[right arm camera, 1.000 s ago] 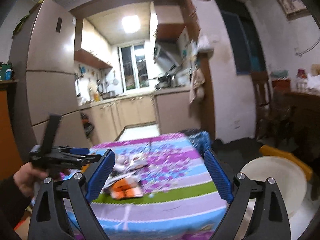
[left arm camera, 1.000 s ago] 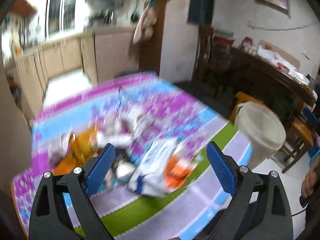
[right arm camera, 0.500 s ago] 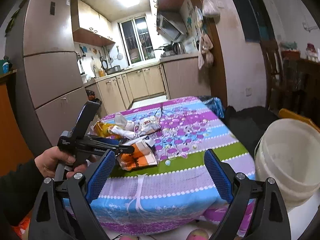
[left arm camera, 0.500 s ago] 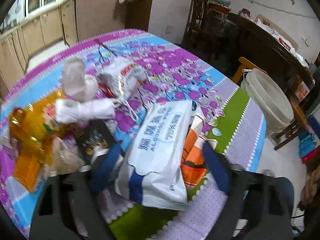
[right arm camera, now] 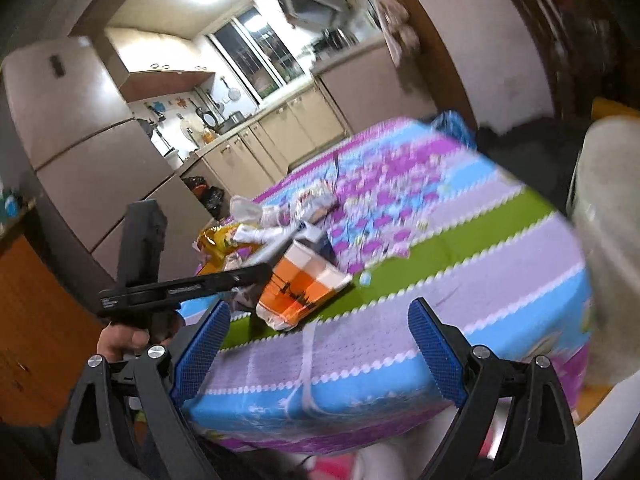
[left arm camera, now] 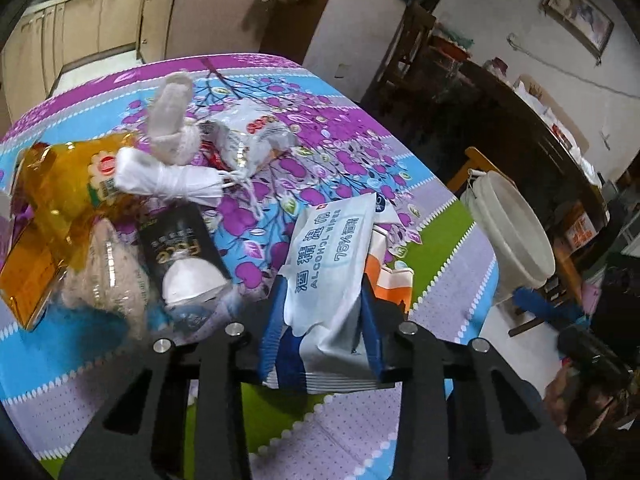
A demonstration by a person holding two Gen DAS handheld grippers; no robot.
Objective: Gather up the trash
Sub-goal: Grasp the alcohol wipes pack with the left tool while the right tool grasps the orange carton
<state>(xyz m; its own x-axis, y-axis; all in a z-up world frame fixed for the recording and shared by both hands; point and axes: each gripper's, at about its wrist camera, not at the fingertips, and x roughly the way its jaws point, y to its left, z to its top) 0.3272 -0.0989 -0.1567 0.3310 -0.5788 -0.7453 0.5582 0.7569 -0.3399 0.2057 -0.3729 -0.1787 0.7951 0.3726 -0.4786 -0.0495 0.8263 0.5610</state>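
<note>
The left gripper [left arm camera: 326, 320] is clamped on the near end of a white-and-blue soft pack of alcohol wipes [left arm camera: 332, 256], blue pads pressing both sides, above a table under a purple, blue and green patterned cloth [left arm camera: 436, 264]. Directly beyond the pack lies one orange-and-white carton [left arm camera: 394, 280]. To the gripper's left sit the other pieces awaiting collection: one amber crinkled plastic wrapper [left arm camera: 56, 204], one black pouch [left arm camera: 176, 240], one knotted white plastic bag [left arm camera: 168, 180], one beige sock-like cloth [left arm camera: 172, 120] and one silver-white snack bag [left arm camera: 248, 136]. One white plastic bucket [left arm camera: 508, 232] stands off the table's edge to the gripper's right. The right gripper [right arm camera: 316, 344] hangs over the table's near edge with its pads wide apart, holding nothing. The step in hand appears to be the first pickup; the next move likely calls for lifting the pack clear of the carton and swinging it right to the bucket.
</note>
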